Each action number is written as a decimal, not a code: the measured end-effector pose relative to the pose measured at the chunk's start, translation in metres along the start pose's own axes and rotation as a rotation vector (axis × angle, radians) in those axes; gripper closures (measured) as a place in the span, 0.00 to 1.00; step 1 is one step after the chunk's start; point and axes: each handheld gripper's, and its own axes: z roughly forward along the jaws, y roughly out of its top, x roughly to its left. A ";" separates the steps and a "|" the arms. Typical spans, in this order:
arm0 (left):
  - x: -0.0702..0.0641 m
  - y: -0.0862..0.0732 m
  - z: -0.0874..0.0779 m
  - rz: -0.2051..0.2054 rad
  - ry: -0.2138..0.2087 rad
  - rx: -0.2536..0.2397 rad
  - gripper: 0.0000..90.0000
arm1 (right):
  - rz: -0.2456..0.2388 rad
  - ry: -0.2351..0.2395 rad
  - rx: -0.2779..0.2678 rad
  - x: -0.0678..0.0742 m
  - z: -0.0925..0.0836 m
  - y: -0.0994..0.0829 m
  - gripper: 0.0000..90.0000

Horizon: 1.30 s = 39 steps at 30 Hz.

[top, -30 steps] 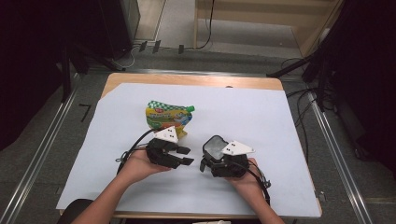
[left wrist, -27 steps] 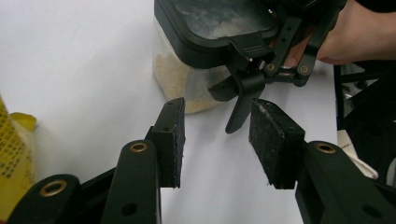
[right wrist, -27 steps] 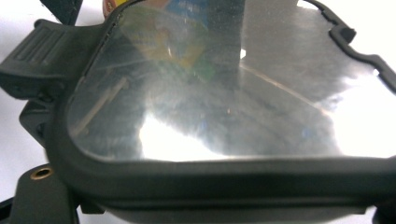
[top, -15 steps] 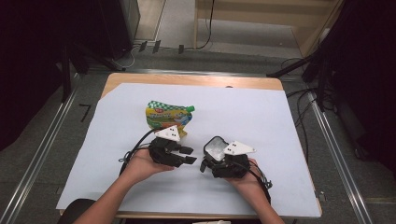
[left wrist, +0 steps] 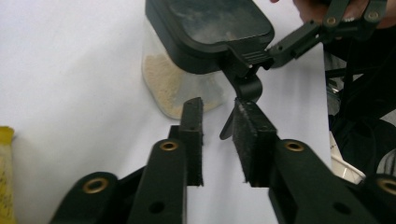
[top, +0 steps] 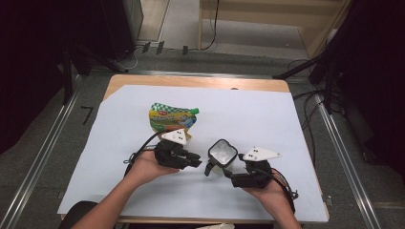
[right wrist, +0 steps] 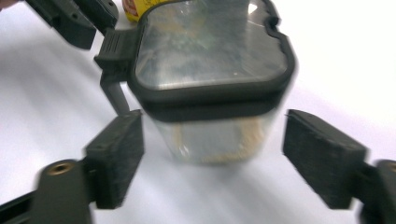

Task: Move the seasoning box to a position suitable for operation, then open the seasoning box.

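Nearest, the right tool (top: 228,171) stands wide, its jaws just closing a little around the clear container (top: 222,153) without pressing it. The container sits on the white-covered desk (top: 286,124) near the front edge, between the two hands. To its left, the left tool (top: 195,160) is narrow, its jaws just closing, nothing gripped, beside the lid's black latch (left wrist: 247,84). Farther back-left lies a colourful pouch (top: 171,117).
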 end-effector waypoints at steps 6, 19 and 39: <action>-0.003 0.005 0.003 -0.002 -0.006 -0.017 0.97 | -0.015 -0.021 0.001 -0.004 -0.019 0.002 0.61; -0.003 0.008 0.016 -0.018 -0.009 0.004 0.97 | 0.094 -0.013 0.004 -0.015 -0.014 0.002 1.00; -0.018 0.011 0.032 0.012 -0.007 0.003 0.97 | 0.112 -0.023 -0.004 -0.020 -0.004 0.006 1.00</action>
